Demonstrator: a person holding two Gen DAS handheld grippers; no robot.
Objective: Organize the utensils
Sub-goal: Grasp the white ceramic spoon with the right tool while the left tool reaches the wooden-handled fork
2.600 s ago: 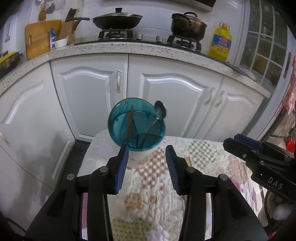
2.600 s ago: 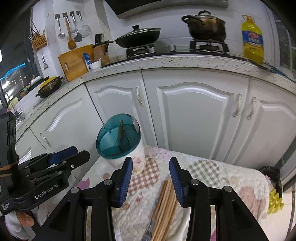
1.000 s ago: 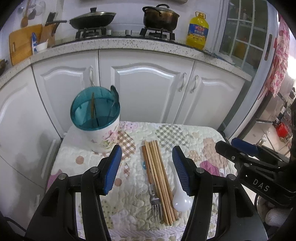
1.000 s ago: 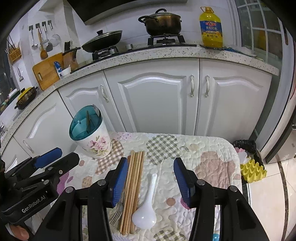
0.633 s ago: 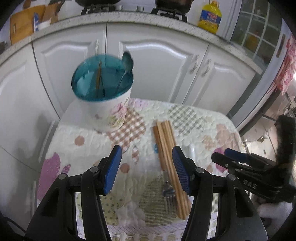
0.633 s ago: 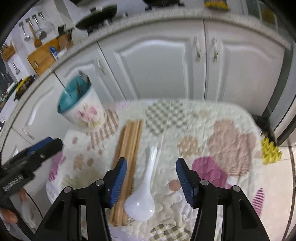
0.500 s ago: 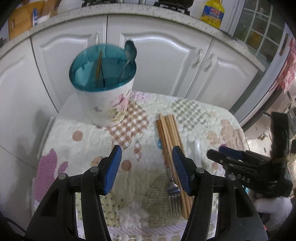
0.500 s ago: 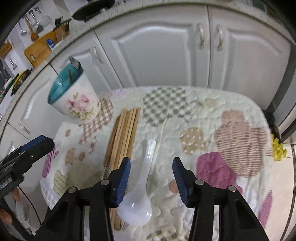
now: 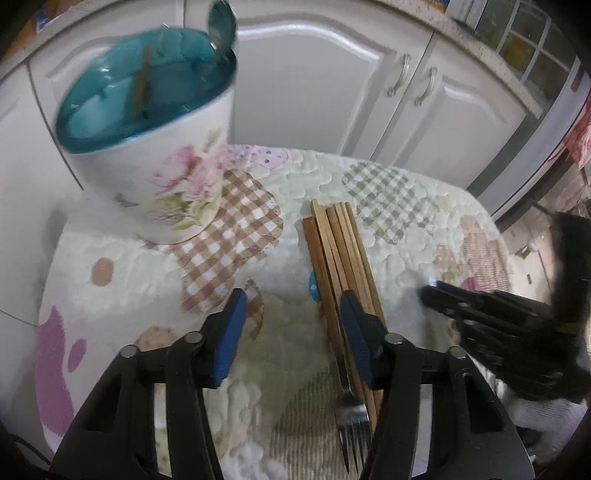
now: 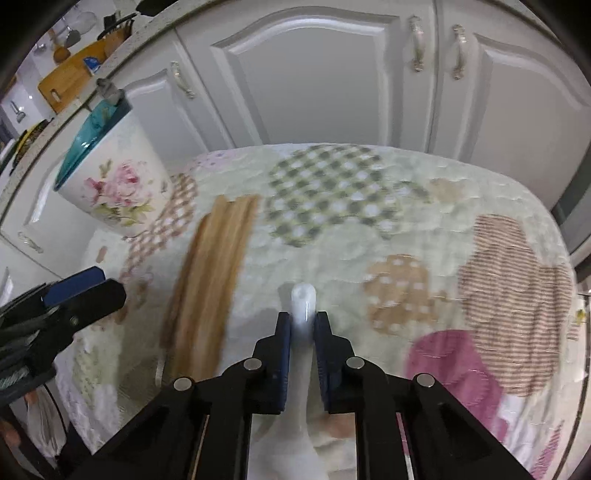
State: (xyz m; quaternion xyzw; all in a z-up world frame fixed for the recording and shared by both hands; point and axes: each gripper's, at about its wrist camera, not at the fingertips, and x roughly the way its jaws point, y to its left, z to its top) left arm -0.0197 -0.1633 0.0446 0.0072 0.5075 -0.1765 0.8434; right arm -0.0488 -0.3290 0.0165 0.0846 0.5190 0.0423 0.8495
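A floral utensil holder (image 9: 155,155) with a teal insert stands at the cloth's far left, with a metal spoon (image 9: 221,22) and a chopstick in it. Wooden chopsticks (image 9: 340,251) lie bundled mid-cloth beside a fork (image 9: 351,417). My left gripper (image 9: 291,299) hovers low over the cloth, its jaws closing. Only quilt lies between them, and the right pad overlaps the chopsticks' near part. My right gripper (image 10: 303,321) is closing, and its pads press on the handle of a white spoon (image 10: 303,295). The spoon's bowl is mostly hidden under the fingers.
A quilted patchwork cloth (image 10: 443,221) covers the small table, with edges close on all sides. White cabinet doors (image 10: 314,74) stand right behind it. The left gripper (image 10: 74,291) shows at the left of the right wrist view, beside the blurred chopsticks (image 10: 210,277).
Both grippers have come down close to the cloth. The right jaws have gone from wide apart to clamped on the white spoon's handle. The left jaws have narrowed a little.
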